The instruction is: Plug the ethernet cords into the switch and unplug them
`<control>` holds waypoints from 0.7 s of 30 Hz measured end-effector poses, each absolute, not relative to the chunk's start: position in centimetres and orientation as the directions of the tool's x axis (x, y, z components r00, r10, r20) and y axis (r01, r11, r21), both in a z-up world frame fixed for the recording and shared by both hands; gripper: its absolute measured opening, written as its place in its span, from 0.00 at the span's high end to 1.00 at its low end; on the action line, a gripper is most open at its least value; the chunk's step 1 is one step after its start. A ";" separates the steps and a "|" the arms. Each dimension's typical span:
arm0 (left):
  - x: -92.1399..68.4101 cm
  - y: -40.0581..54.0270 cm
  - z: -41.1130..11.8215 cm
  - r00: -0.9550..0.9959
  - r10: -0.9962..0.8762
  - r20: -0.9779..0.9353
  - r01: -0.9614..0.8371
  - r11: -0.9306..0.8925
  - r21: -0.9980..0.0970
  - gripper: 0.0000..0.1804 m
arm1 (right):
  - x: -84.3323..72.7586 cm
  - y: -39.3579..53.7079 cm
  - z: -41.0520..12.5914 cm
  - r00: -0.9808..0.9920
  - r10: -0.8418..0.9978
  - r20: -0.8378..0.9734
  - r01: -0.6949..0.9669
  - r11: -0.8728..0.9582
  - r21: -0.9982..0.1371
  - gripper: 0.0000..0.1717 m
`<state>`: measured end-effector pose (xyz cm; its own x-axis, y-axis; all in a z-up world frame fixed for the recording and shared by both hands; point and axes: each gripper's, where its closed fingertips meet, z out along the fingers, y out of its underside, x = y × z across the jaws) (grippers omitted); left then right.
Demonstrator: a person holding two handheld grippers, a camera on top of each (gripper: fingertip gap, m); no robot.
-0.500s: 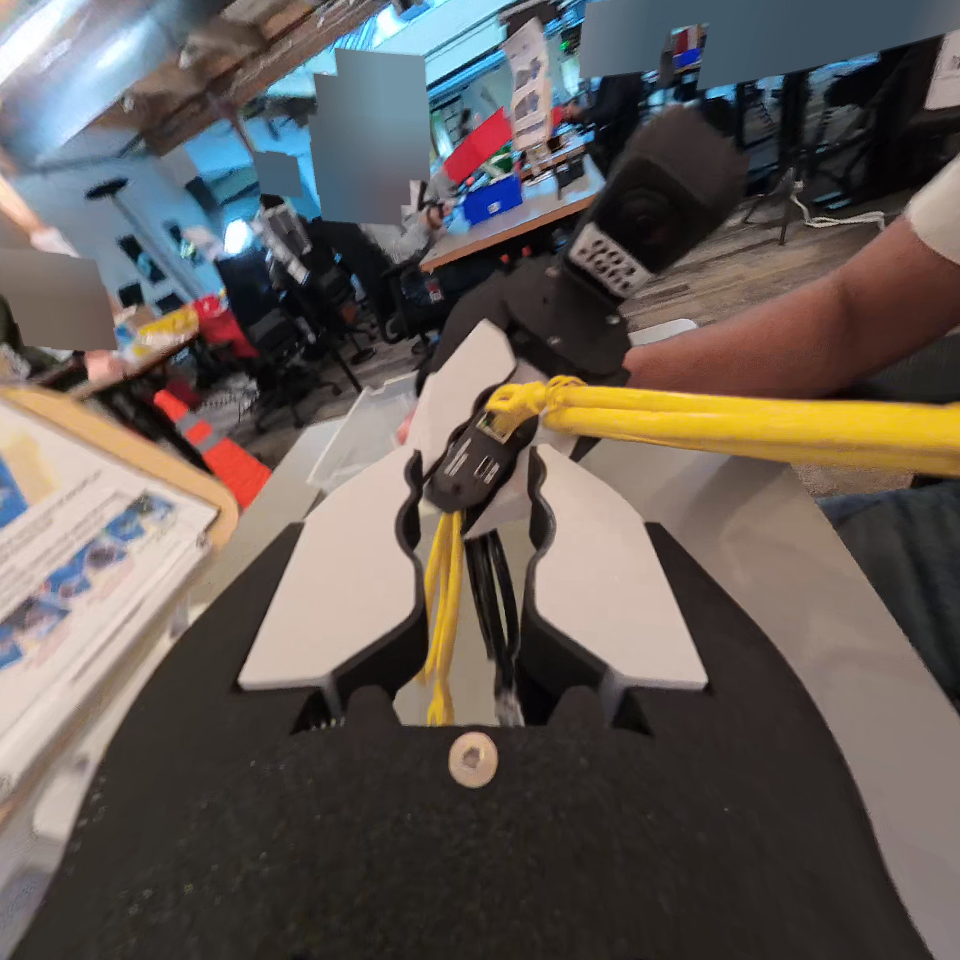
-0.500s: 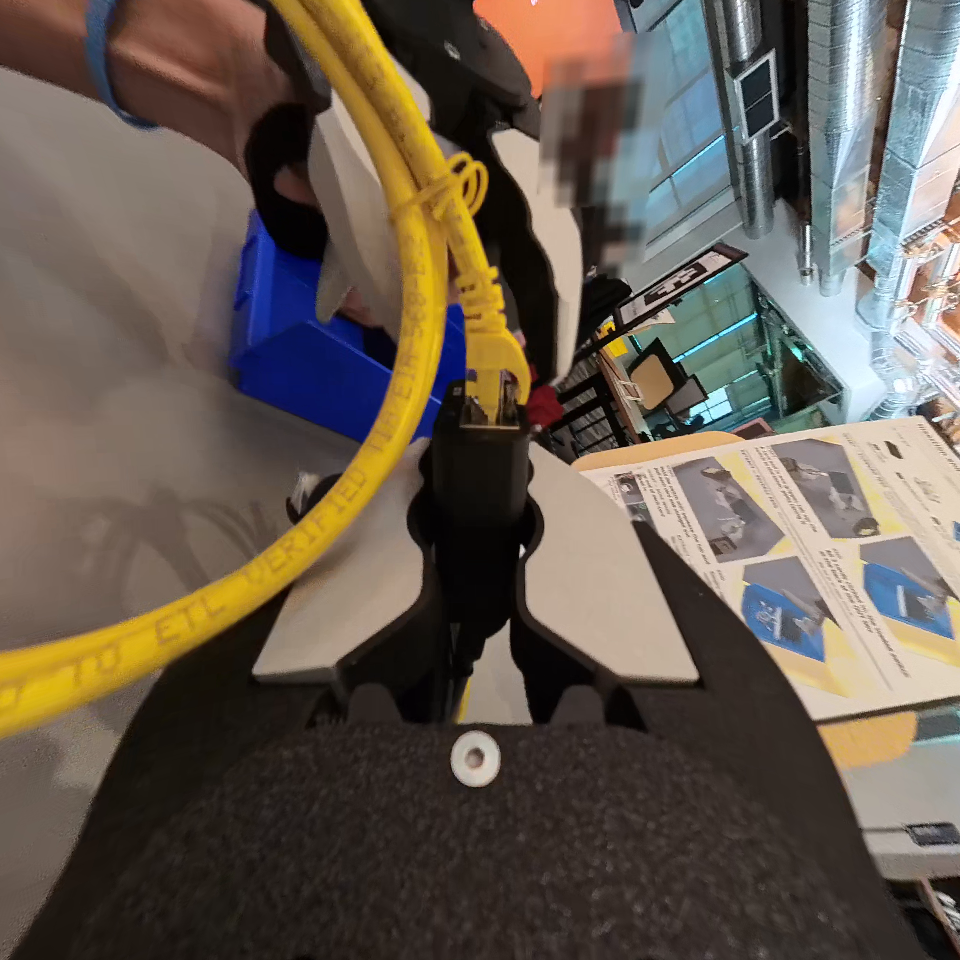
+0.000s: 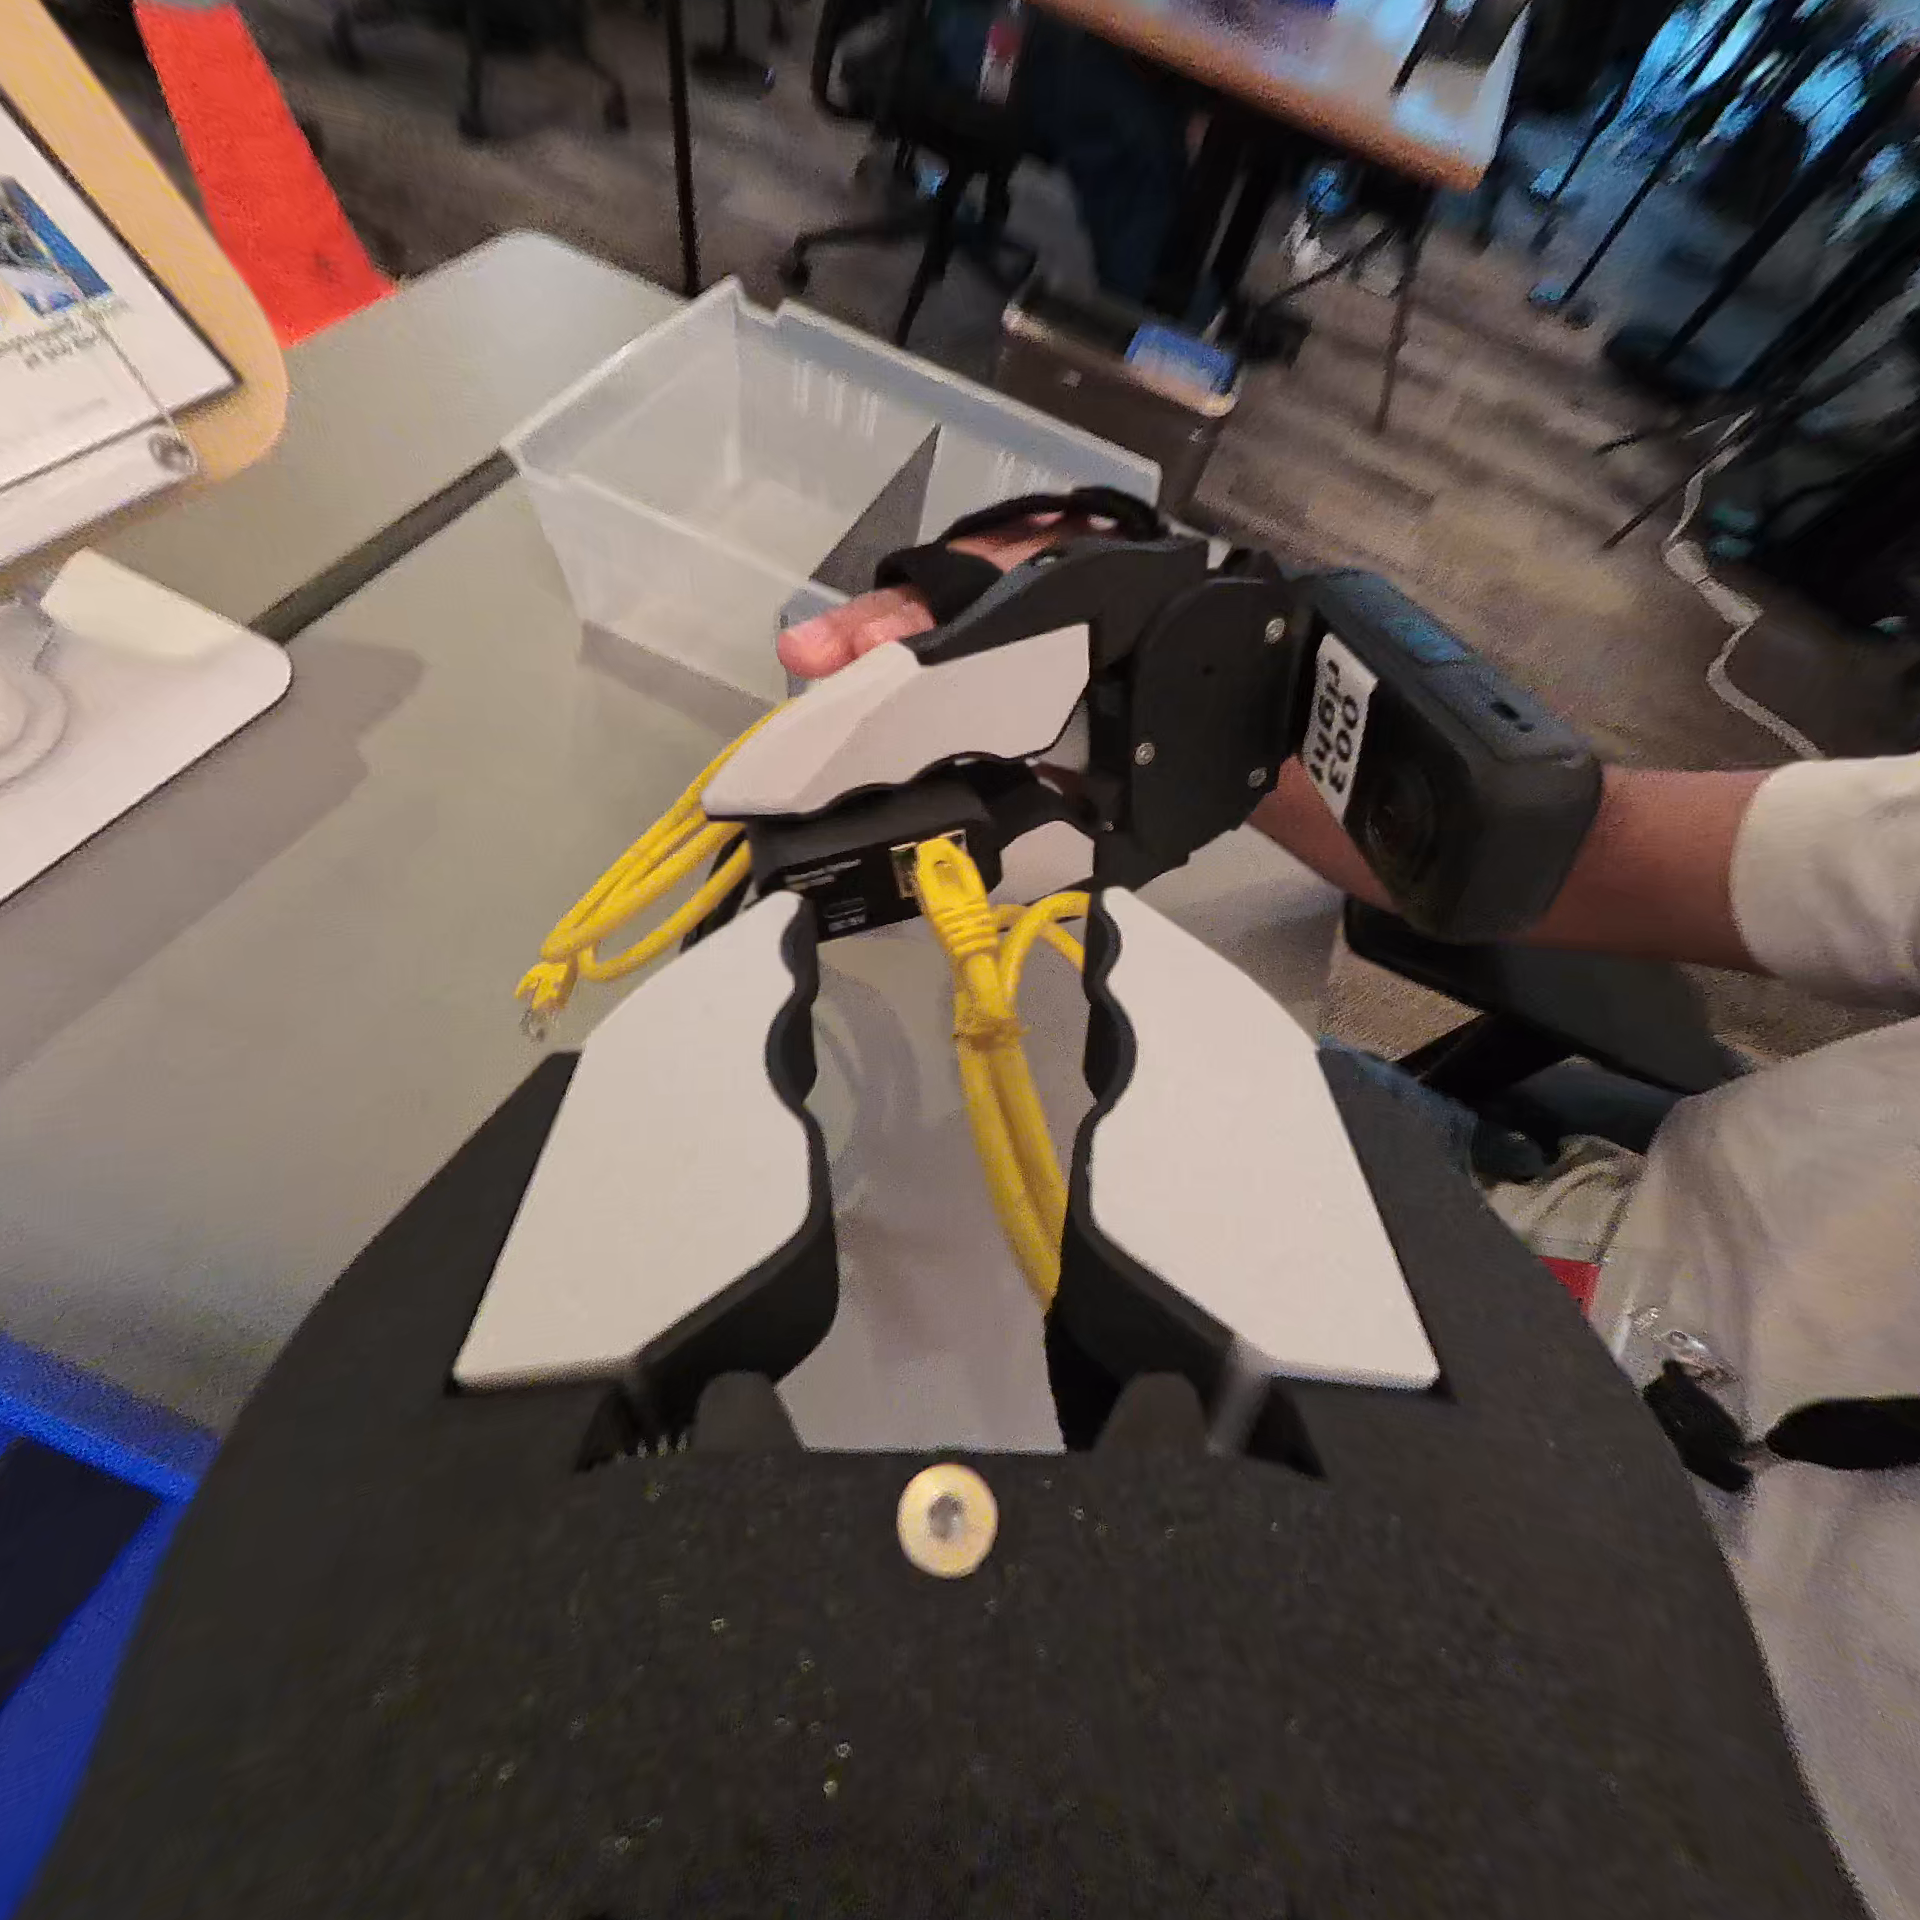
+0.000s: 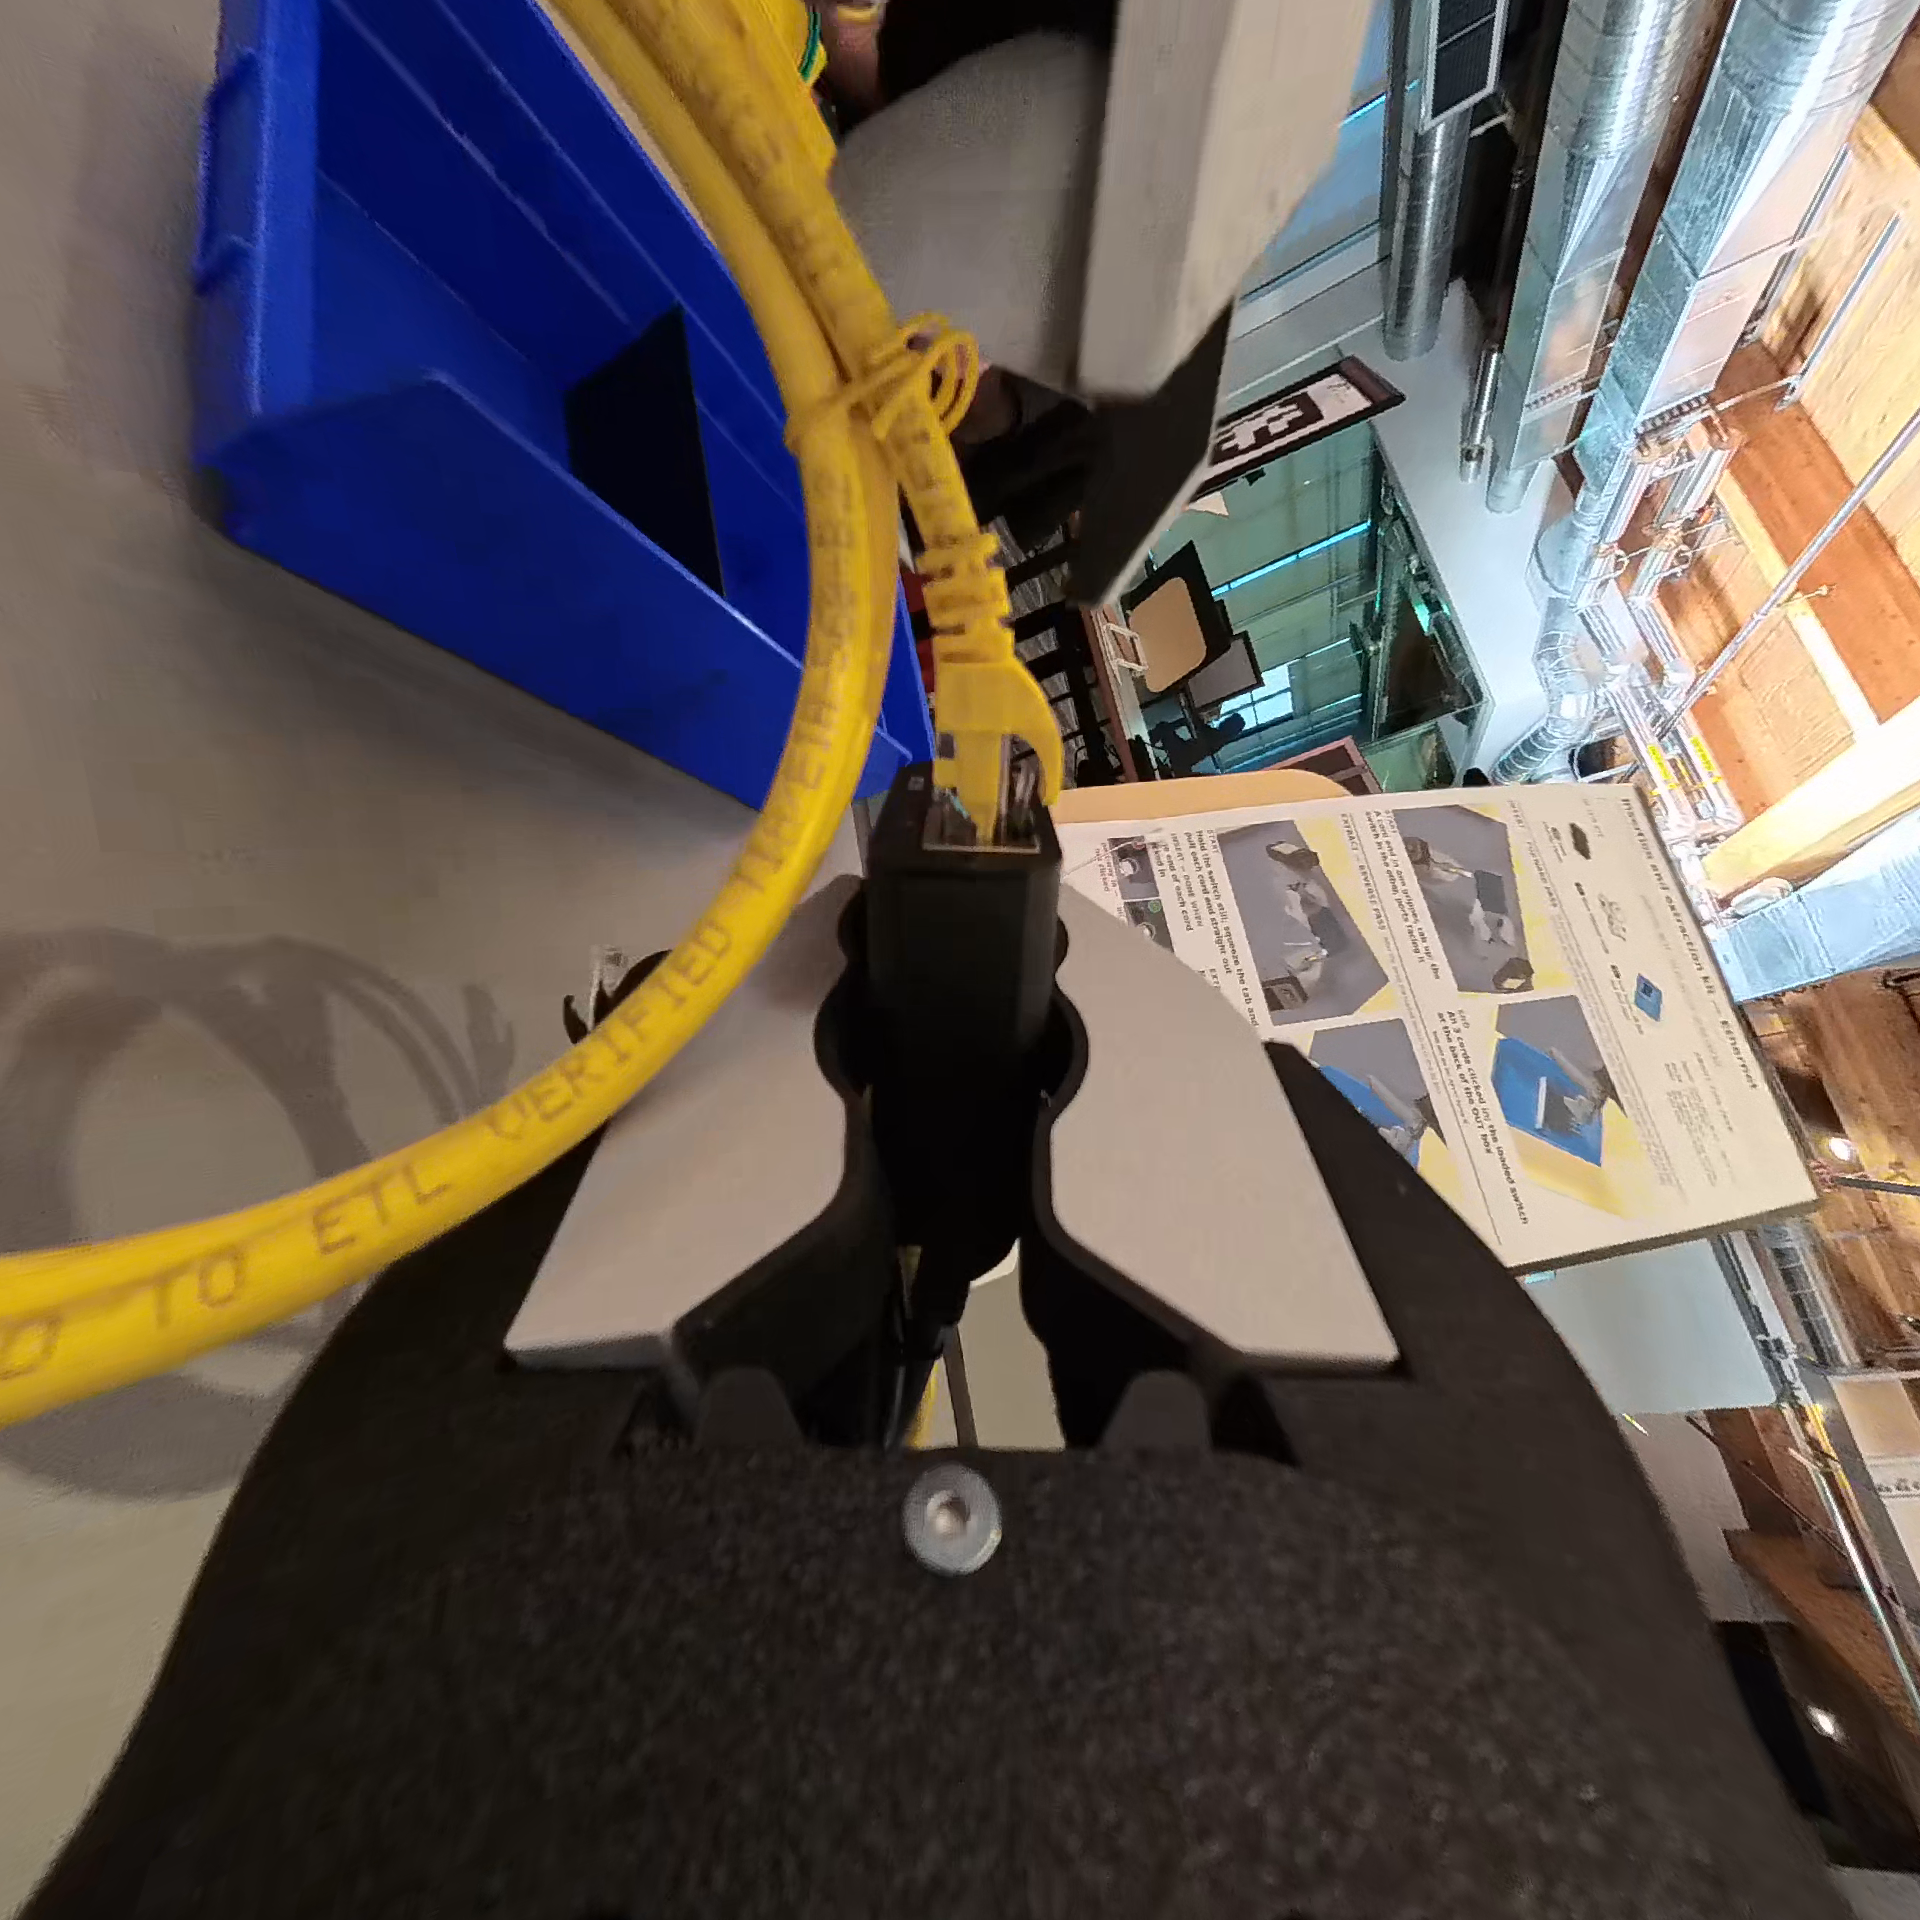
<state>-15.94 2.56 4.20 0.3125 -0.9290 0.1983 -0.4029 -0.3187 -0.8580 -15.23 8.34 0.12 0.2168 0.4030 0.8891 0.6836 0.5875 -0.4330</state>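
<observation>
My right gripper (image 4: 958, 914) is shut on the small black switch (image 4: 961, 987), with both pads pressed on its sides. A yellow ethernet plug (image 4: 982, 717) sits in the switch's port, and its cord (image 4: 831, 582) loops away to the left. In the left wrist view the switch (image 3: 831, 873) hangs under the right gripper's upper finger (image 3: 894, 727), with the plug (image 3: 940, 873) in it. My left gripper (image 3: 945, 914) is open just short of the switch. The cord (image 3: 997, 1091) runs loose between its pads. A second bundled yellow cord (image 3: 634, 894) hangs off the switch's far side, its loose end (image 3: 540, 997) free.
A clear plastic bin (image 3: 727, 416) stands behind the switch on the grey table (image 3: 312, 831). A blue bin (image 4: 436, 416) sits near the left gripper. An instruction sheet on a wooden board (image 4: 1455, 997) stands at the table's side. A person's arm (image 3: 1662, 852) reaches in from the right. The grippers' ends are close to 7 cm from one another.
My left jaws have opened wider and let go at the plug, and the left gripper has drawn back from the switch. The plug stays in the port. The right gripper still holds the switch.
</observation>
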 end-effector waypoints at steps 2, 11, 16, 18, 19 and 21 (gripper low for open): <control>-15.4 2.7 3.2 0.377 -0.913 0.154 -0.464 -0.330 -0.822 0.75 | -15.3 8.5 -0.1 0.210 0.389 0.897 0.701 0.580 -0.416 0.83; -14.5 3.5 1.0 0.457 -0.880 0.129 -0.517 -0.381 -0.766 0.93 | -15.0 8.9 0.0 0.205 0.347 0.915 0.749 0.547 -0.374 0.85; -14.8 3.6 0.5 0.470 -0.875 0.118 -0.532 -0.388 -0.753 0.93 | -15.1 9.1 -0.3 0.181 0.343 0.922 0.760 0.546 -0.353 0.85; -15.0 3.5 0.1 0.476 -0.871 0.126 -0.534 -0.399 -0.745 0.93 | -15.3 9.0 -0.6 0.165 0.346 0.924 0.755 0.558 -0.344 0.85; -15.1 3.5 -0.1 0.478 -0.869 0.131 -0.532 -0.404 -0.744 0.93 | -15.4 9.0 -0.8 0.153 0.340 0.928 0.757 0.563 -0.331 0.85; -15.3 3.4 -0.4 0.479 -0.866 0.144 -0.525 -0.415 -0.743 0.93 | -15.5 9.0 -1.0 0.133 0.324 0.937 0.764 0.569 -0.305 0.85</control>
